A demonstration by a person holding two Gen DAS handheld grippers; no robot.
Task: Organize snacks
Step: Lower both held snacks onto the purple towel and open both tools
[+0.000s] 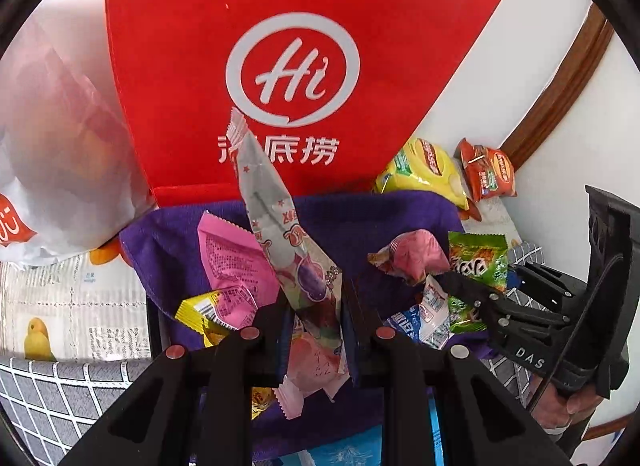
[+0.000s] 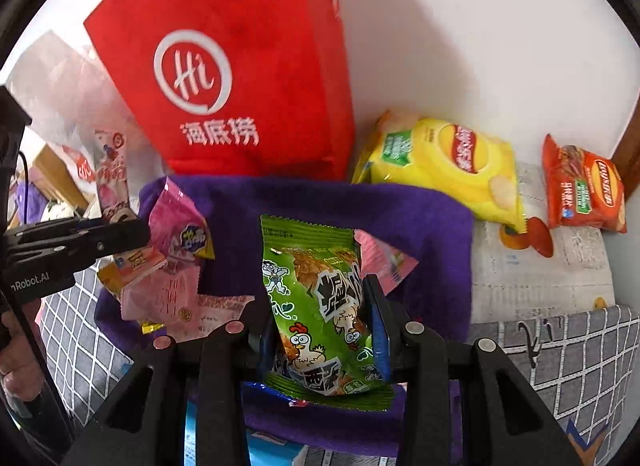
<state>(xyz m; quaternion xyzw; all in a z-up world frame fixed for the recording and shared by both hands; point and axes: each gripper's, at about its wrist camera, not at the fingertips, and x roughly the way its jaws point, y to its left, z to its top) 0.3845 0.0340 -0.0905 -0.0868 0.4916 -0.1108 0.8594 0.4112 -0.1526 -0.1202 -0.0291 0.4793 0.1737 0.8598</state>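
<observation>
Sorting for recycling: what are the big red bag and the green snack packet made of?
Red bag: seemingly non-woven fabric, matte, soft folds, printed white logo. Green snack packet: probably plastic film, glossy, crimped serrated ends, held in the right gripper.

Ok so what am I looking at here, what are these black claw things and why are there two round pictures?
These are two hand-held grippers, each worked by a person's hand. Each carries a wide-angle camera looking along its fingers, hence two round pictures. The left gripper pinches a long pale snack packet. The right gripper pinches a green snack packet. Below lies a purple cloth with more small packets, on a grey checked cover. Behind stand a red bag, a yellow crisp bag and an orange crisp bag.
</observation>
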